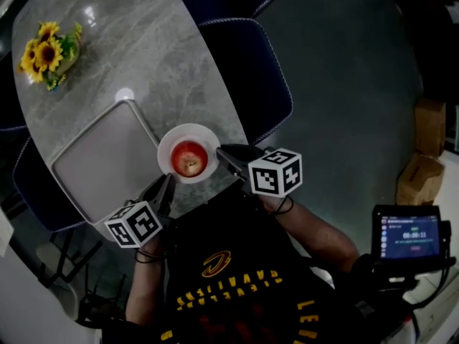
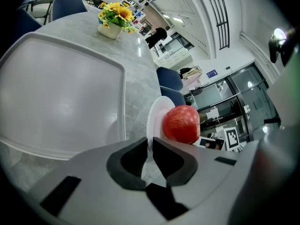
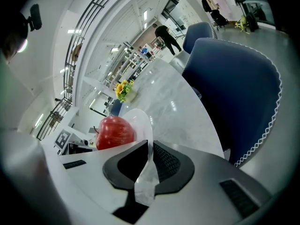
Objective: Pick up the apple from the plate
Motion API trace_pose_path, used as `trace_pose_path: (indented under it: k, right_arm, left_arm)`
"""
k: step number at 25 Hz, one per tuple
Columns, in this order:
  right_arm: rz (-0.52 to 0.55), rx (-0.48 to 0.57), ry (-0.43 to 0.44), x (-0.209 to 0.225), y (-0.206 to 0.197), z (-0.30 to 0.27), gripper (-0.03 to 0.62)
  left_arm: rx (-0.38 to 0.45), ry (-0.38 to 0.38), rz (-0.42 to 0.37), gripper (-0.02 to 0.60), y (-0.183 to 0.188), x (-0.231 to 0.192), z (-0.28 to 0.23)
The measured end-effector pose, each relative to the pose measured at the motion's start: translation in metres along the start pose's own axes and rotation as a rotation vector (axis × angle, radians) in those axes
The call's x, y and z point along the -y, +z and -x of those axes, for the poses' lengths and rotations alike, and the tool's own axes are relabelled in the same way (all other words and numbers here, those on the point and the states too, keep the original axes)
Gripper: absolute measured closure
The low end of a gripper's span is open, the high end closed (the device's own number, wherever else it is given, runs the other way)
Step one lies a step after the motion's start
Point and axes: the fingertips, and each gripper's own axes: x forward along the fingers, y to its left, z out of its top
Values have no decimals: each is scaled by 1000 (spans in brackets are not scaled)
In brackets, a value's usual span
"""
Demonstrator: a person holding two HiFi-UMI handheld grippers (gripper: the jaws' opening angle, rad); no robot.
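A red apple [image 1: 189, 158] [image 2: 181, 124] [image 3: 115, 131] lies on a small white plate [image 1: 169, 143] near the front edge of the grey marble table [image 1: 143, 41]. My left gripper [image 1: 166, 183] [image 2: 150, 142] meets the plate's near-left rim, its jaws closed to a thin slit over the rim of the plate [image 2: 157, 116]. My right gripper [image 1: 221, 151] [image 3: 150, 144] is at the plate's right rim, and the edge of the plate [image 3: 138, 118] runs down between its shut jaws. Neither gripper touches the apple.
A grey tray [image 1: 100, 163] [image 2: 56, 93] lies just left of the plate. A pot of sunflowers [image 1: 49, 54] [image 2: 112, 20] stands at the table's far end. Blue chairs [image 1: 247, 70] [image 3: 234, 88] flank the right side. Cardboard boxes [image 1: 423, 156] and a small screen [image 1: 409, 235] are off to the right.
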Motion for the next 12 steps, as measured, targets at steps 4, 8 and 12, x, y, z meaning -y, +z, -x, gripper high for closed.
trace_pose_path:
  k: [4, 8, 12]
  right_arm:
    - [-3, -5, 5, 6, 6, 2, 551]
    - [-2, -2, -6, 11, 11, 5, 551]
    - [-7, -5, -15, 16, 15, 4, 551]
  left_arm:
    - [-1, 1, 8, 543, 1, 4, -8]
    - [-12, -7, 8, 543, 1, 8, -13]
    - [-17, -11, 13, 543, 4, 10, -17]
